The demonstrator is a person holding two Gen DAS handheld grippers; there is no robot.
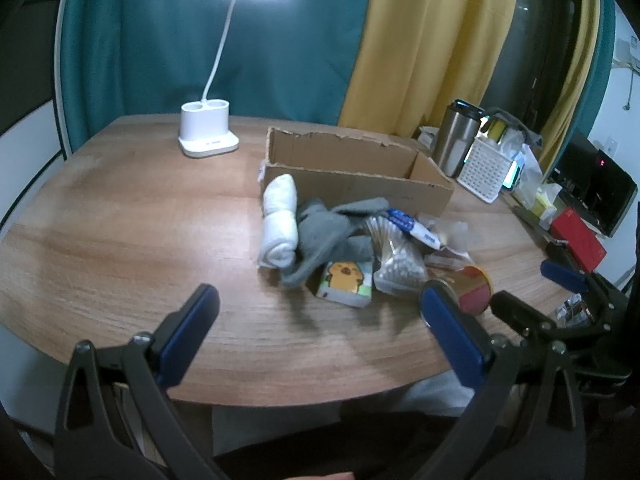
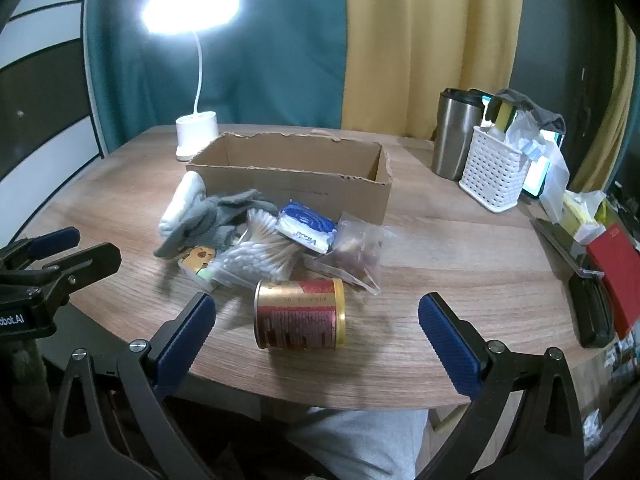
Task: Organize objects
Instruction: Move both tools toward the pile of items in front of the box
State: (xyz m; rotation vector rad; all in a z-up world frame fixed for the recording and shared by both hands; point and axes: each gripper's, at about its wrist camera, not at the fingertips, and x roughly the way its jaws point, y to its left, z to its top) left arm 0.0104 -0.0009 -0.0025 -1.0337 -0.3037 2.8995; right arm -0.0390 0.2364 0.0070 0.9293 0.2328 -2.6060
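Both hand-held grippers, left (image 1: pixel 320 336) and right (image 2: pixel 316 338), are hovering released over the bench (image 2: pixel 440 264) edge. The can (image 2: pixel 300 314) is lying just before the cardboard box (image 2: pixel 296 184); bare wood is spreading left of it.

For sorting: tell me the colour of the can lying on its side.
The can is red with gold rims, clearest in the right wrist view.

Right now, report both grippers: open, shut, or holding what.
Left gripper: open, holding nothing, above bare table.
Right gripper: open, holding nothing; the can lies on its side ahead, untouched.
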